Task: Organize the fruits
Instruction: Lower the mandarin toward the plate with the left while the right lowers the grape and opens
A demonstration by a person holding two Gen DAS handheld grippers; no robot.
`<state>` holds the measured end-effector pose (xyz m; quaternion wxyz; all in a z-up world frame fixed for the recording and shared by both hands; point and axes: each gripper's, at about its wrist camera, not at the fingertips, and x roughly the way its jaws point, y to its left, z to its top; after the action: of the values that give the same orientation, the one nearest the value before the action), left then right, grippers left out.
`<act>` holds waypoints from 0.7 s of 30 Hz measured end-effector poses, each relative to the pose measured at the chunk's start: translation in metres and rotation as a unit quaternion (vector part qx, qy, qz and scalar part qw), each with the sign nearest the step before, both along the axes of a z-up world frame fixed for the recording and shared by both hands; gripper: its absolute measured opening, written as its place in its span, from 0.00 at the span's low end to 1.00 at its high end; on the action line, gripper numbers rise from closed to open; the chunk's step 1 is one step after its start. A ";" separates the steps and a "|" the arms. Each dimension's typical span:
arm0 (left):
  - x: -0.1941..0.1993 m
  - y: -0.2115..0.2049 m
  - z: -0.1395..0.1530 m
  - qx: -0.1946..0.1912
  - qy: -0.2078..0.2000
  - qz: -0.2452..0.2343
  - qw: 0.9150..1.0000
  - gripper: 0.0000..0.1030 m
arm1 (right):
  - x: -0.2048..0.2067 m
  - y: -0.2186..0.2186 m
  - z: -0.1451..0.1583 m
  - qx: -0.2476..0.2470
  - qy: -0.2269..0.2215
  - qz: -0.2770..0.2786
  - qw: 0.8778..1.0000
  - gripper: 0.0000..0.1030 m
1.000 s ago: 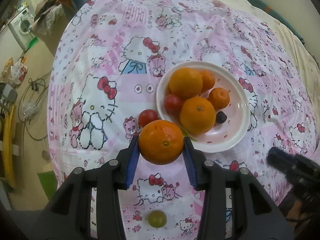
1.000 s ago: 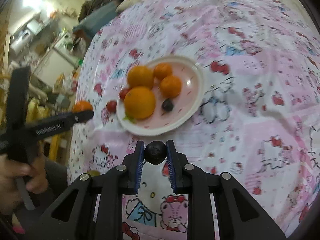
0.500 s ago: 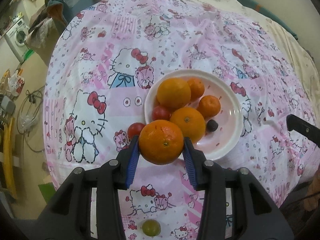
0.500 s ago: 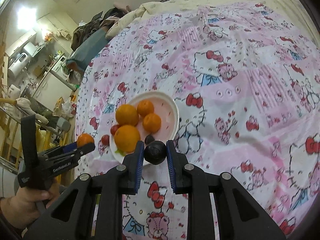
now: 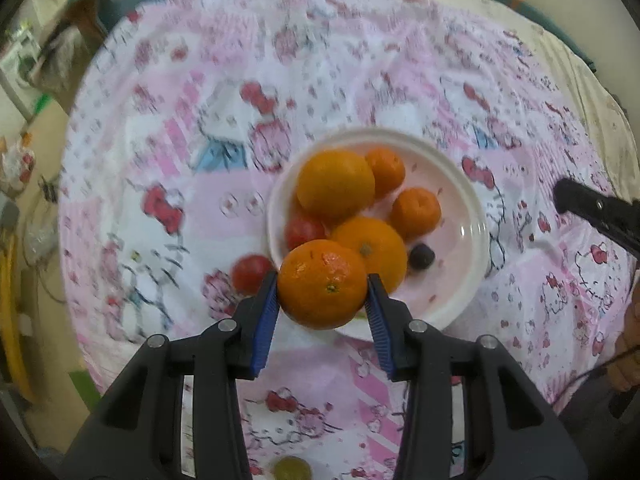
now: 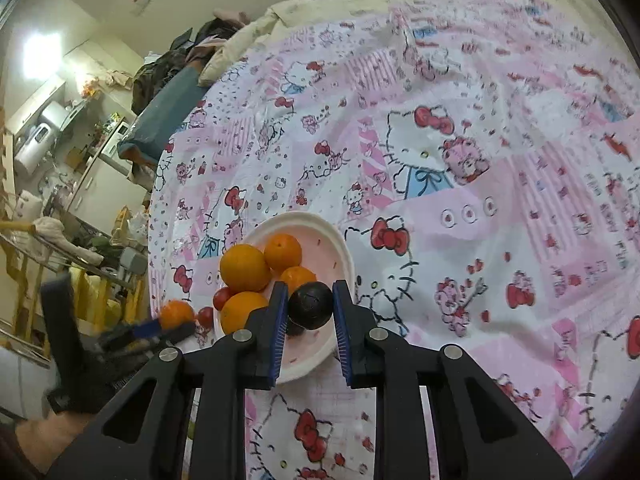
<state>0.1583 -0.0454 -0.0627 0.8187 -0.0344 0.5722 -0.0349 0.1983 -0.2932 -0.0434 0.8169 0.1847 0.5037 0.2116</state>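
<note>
Left wrist: left gripper pinched orange over plate; right gripper pinched dark fruit.

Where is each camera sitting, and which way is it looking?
Left wrist: sits on the left gripper, looking forward and down over its fingers at the orange it holds, above the plate; the person's other hand peeks in at the right.
Right wrist: sits on the right gripper, looking down at the dark fruit it holds, near the same plate's edge; the left gripper shows at the left.
Shared: the plate of fruit and pink cloth.
</note>
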 end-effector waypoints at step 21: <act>0.052 -0.035 -0.002 0.008 -0.044 -0.041 0.998 0.37 | 0.039 0.033 -0.056 -0.005 0.077 0.027 0.997 0.26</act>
<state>0.2103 -0.0808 -0.0645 0.8411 -0.0027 0.5369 -0.0651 0.2370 -0.2605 -0.0993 0.7705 0.1830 0.5711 0.2161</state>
